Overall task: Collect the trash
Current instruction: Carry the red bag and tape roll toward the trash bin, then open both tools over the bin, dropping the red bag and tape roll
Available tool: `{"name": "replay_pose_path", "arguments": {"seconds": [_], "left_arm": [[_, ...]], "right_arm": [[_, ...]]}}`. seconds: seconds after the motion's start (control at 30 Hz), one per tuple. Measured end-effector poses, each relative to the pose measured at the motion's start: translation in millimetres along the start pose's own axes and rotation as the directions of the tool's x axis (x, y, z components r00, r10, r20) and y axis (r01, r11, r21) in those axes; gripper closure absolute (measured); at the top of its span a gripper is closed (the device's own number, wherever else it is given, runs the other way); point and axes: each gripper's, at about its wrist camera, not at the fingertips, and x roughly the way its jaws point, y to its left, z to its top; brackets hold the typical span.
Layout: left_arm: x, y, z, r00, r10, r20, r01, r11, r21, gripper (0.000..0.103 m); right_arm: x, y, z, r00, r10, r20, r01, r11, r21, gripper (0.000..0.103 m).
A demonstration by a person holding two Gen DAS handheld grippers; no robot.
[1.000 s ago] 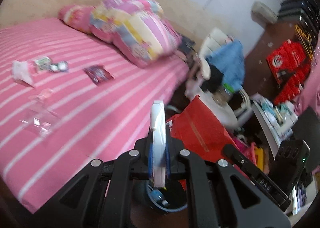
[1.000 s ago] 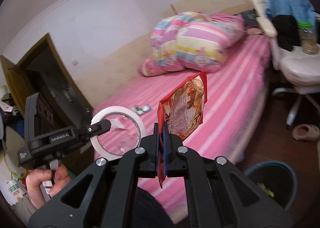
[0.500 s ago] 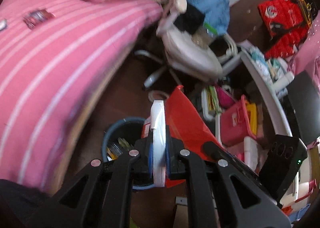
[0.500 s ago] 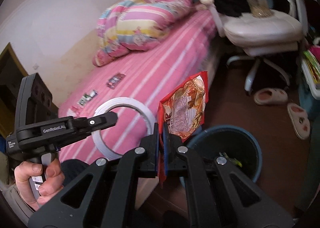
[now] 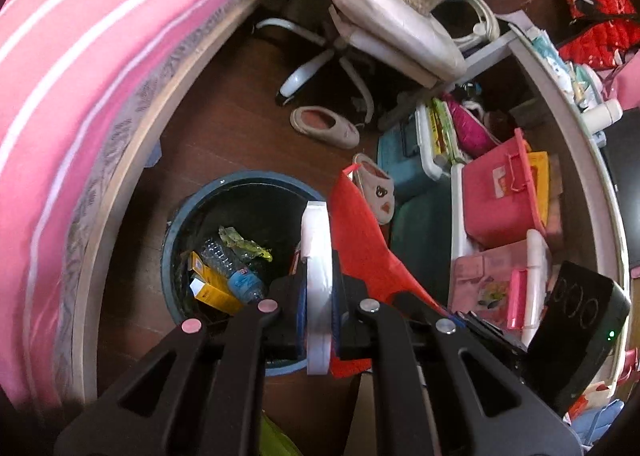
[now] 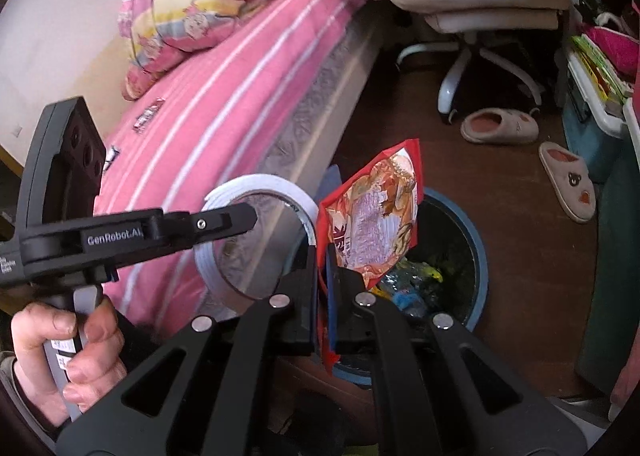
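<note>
Now both tools hang over the round blue trash bin (image 5: 224,192) on the dark wood floor; 1 s ago they were up at bed level w/ the striped pink bed (image 6: 224,96) filling the views. Left tool (image 5: 319,288) is clenched on a white tape roll (image 5: 318,252), a flat ring seen edge-on, above the bin's near right rim. Right tool (image 6: 322,272) is clenched on a red snack bag (image 6: 372,224), crinkly glossy foil, upright over the bin's left part. Inside the bin: clear plastic bottle (image 5: 230,264), yellow carton (image 5: 212,284), crumpled green wrapper (image 5: 244,242). Fuzzy beige slippers (image 6: 500,126) lie on the floor far right of the bin.
</note>
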Motion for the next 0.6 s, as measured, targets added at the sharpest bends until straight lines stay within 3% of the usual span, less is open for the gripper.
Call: {"name": "replay_pose_path", "arguments": {"seconds": [0.07, 0.1, 0.13, 0.17, 0.2, 0.37, 0.5, 0.6], "left_arm": [[12, 2, 4, 1.0, 0.0, -0.026, -0.001, 1.0, -0.009, 0.092], [18, 6, 5, 0.999, -0.011, -0.048, 0.01, 1.0, -0.023, 0.084], [22, 7, 5, 0.998, -0.004, -0.062, 0.002, 1.0, -0.029, 0.064], [25, 8, 5, 0.997, 0.024, -0.068, -0.026, 0.999, -0.031, 0.052], [23, 9, 6, 0.998, 0.034, -0.058, -0.036, 0.999, -0.033, 0.04], [9, 15, 10, 1.0, 0.001, -0.004, -0.001, 0.997, -0.079, 0.029], [-17, 23, 11, 0.998, -0.015, 0.056, 0.023, 0.989, -0.146, 0.027], [-57, 28, 8, 0.989, -0.027, 0.147, 0.054, 0.982, -0.181, 0.021]], "right_arm": [[9, -4, 0, 1.0, -0.012, -0.022, 0.012, 1.0, 0.001, 0.094], [12, -5, 0, 0.999, -0.03, -0.029, 0.03, 1.0, 0.0, 0.084], [14, -6, 0, 0.998, -0.049, -0.032, 0.049, 0.999, 0.0, 0.07], [16, -7, 1, 0.996, -0.079, -0.031, 0.079, 0.997, -0.002, 0.042], [15, -6, 0, 0.995, -0.093, -0.021, 0.093, 0.996, -0.003, 0.033], [8, 6, 5, 0.995, -0.104, 0.006, 0.104, 0.994, -0.019, 0.028], [-5, 31, 12, 0.997, -0.062, 0.039, 0.064, 0.997, -0.046, 0.019], [-16, 63, 17, 0.998, -0.007, 0.059, 0.013, 0.996, -0.094, 0.016]]}}
